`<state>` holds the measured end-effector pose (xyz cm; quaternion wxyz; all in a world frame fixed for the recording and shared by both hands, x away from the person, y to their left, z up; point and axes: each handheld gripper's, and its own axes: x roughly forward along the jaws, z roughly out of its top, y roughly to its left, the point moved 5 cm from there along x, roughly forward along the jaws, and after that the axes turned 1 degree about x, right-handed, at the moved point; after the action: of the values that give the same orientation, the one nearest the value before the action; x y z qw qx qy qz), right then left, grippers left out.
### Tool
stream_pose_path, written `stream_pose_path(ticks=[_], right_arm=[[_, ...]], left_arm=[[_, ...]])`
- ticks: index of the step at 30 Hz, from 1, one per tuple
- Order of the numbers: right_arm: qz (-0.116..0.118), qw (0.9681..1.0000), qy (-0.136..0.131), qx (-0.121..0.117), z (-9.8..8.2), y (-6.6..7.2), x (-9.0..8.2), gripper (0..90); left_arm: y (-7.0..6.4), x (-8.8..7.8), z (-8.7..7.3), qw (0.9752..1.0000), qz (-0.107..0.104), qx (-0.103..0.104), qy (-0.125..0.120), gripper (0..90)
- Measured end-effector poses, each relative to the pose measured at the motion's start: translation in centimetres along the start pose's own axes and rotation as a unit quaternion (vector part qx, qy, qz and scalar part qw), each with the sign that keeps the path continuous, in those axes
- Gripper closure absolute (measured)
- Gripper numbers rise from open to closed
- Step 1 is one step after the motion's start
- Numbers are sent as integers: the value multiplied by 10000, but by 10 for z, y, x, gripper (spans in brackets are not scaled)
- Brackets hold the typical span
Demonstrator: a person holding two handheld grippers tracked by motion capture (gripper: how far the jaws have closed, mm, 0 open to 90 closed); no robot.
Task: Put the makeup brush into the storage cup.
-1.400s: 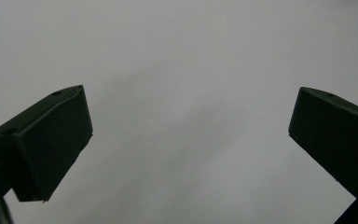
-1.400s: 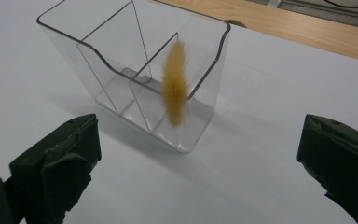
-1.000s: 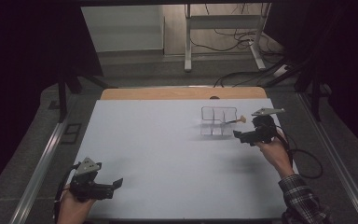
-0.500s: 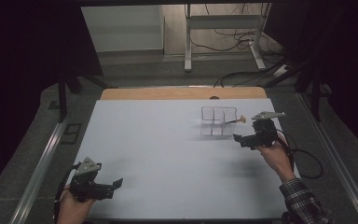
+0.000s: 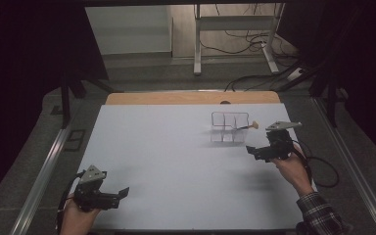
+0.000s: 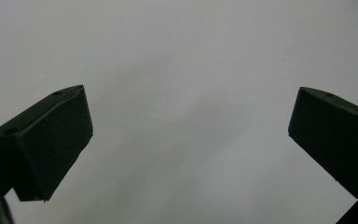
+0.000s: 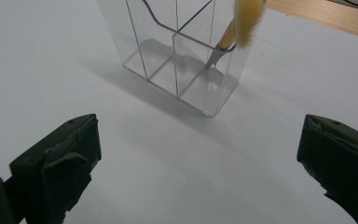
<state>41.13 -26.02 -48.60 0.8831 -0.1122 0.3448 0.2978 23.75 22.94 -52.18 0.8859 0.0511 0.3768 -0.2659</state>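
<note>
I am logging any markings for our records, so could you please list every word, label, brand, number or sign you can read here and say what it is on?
None can be read: the clear organizer, the brush in it, the white table, the left gripper and the right gripper show no legible text.
</note>
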Motion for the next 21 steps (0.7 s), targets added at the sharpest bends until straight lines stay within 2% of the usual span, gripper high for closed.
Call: stream_pose_path(ticks=[21], right_arm=[[50, 10000, 1, -33, -11, 5, -14, 0]], left_arm=[[0, 0, 0, 10000, -2, 3, 15, 1]])
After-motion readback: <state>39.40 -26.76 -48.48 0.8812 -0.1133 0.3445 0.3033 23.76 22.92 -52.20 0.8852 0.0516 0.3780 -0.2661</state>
